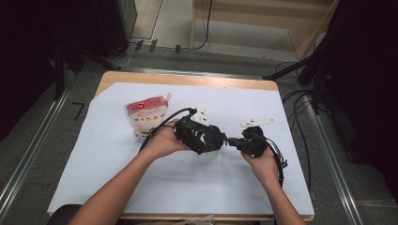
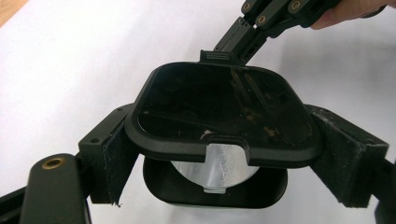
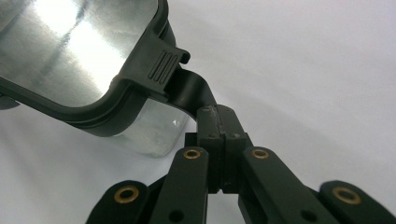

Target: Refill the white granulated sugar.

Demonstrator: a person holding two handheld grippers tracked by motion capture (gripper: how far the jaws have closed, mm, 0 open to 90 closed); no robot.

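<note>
A small clear box (image 1: 207, 155) with a black lid (image 2: 224, 109) is held over the white sheet at mid table. My left gripper (image 1: 212, 140) clamps the box's body (image 2: 215, 189) from both sides, its padded fingers (image 2: 114, 156) pressed to the walls. The lid stands tilted up from the body at the near edge. My right gripper (image 1: 233, 142) comes in from the right, shut on the lid's ribbed tab (image 3: 187, 88). In the right gripper view, its closed jaws (image 3: 217, 123) pinch that tab beside the shiny lid (image 3: 79, 51) and the clear body (image 3: 154, 133).
A red and white pouch (image 1: 148, 112) lies on the white sheet (image 1: 117, 154) to the left of my hands. The wooden table edge (image 1: 187, 78) runs along the back. Cables (image 1: 300, 122) hang off the right side, and dark stands flank the table.
</note>
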